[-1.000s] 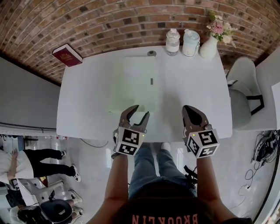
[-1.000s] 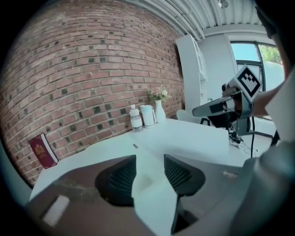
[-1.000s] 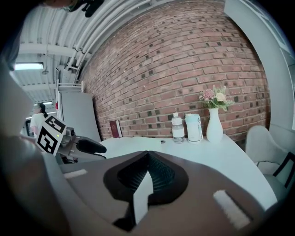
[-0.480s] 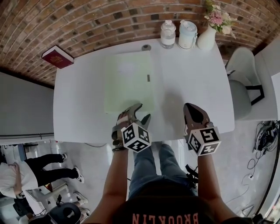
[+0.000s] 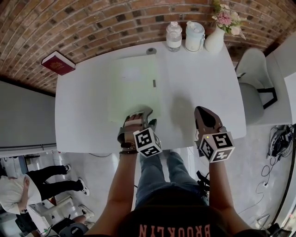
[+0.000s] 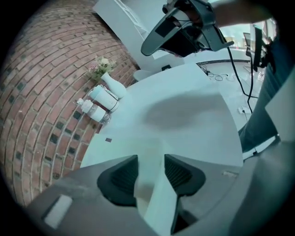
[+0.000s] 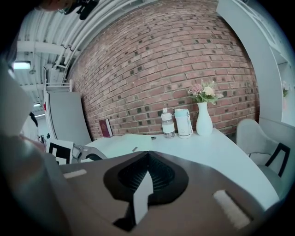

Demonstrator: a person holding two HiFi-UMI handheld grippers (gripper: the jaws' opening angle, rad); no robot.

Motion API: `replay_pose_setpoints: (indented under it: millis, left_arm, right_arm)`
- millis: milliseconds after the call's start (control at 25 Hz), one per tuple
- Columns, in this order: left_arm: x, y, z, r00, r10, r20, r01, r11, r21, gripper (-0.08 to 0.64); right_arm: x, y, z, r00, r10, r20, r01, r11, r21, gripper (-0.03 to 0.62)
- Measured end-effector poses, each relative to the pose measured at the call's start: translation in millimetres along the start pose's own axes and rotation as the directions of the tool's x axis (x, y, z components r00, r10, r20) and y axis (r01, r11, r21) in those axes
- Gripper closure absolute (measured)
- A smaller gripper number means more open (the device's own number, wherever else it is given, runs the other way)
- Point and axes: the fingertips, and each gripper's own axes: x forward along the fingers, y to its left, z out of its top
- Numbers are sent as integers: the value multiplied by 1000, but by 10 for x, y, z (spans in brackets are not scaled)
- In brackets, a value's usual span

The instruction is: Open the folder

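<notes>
Office-like studio, loft style. Bare brick wall point(image 5: 92, 23) ahead of left gripper point(image 5: 147, 116) and right gripper point(image 5: 201, 113), behind white table point(image 5: 199, 78). Well beyond right gripper, at table's far edge: vase of flowers point(image 5: 217, 34), white jug point(image 5: 194, 36), clear bottle point(image 5: 174, 36). Red book point(image 5: 58, 63) by wall, ahead-left of left gripper. White chair point(image 5: 252, 88) right of right gripper; cable tangle point(image 5: 280, 148) on floor further right. Exposed ceiling pipes point(image 7: 106, 11), strip light point(image 7: 20, 65) overhead. Another person point(image 5: 27, 185) on floor behind-left of left gripper.
</notes>
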Motion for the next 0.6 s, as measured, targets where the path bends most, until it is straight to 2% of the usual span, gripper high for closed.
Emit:
replay_pose_setpoints:
  millis: [40, 440, 600]
  left_arm:
    - [-9, 22, 6, 1000, 10, 4, -10, 1000, 3, 400]
    - [-104, 28, 36, 999, 25, 30, -26, 999, 44, 477]
    - [-168, 56, 50, 998, 46, 50, -45, 999, -9, 500]
  right_arm:
    - [-9, -10, 10, 1000, -1, 3, 1, 1000, 3, 594]
    - [-72, 7, 74, 1000, 7, 19, -8, 1000, 9, 594]
    - [-113, -5, 83, 1000, 11, 29, -12, 1000, 11, 594]
